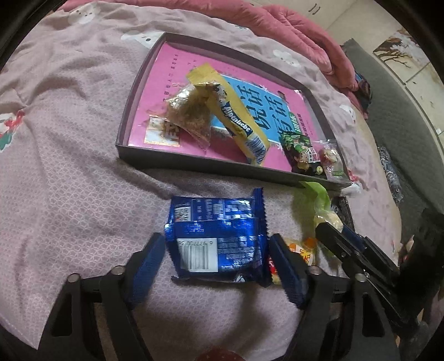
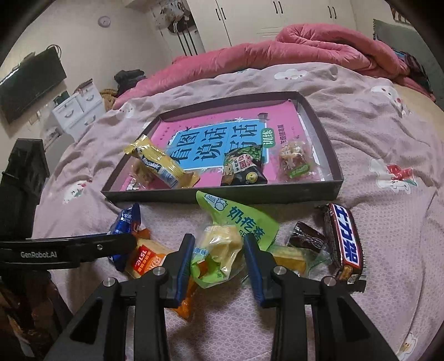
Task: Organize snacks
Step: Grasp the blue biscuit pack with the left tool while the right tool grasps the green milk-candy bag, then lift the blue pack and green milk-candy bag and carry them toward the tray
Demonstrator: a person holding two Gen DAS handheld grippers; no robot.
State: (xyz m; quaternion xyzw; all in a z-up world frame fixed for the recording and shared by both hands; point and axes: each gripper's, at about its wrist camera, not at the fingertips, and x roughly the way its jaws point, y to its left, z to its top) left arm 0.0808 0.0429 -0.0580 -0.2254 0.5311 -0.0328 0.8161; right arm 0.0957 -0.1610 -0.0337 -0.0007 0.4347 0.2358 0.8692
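At lower centre of the left view, our left gripper (image 1: 216,250) straddles the blue packet (image 1: 219,236) on the bed, jaws seemingly not yet pressing; our right gripper (image 2: 219,258) clenches the green milk-snack bag (image 2: 222,244), bound for the tray (image 2: 333,155).

Left wrist view: you look steeply down along the left tool (image 1: 216,266), close over the bed (image 1: 69,166), toward the dark tray (image 1: 194,162) beyond. Right wrist view: you look less steeply along the right tool (image 2: 219,263), close over the snack pile, past the same tray (image 2: 222,195) to the wardrobe (image 2: 249,19). Both views share the tray, the blue packet (image 1: 219,238) (image 2: 125,222) and the green packet (image 1: 319,194) (image 2: 244,219); each shows the other tool at its edge.
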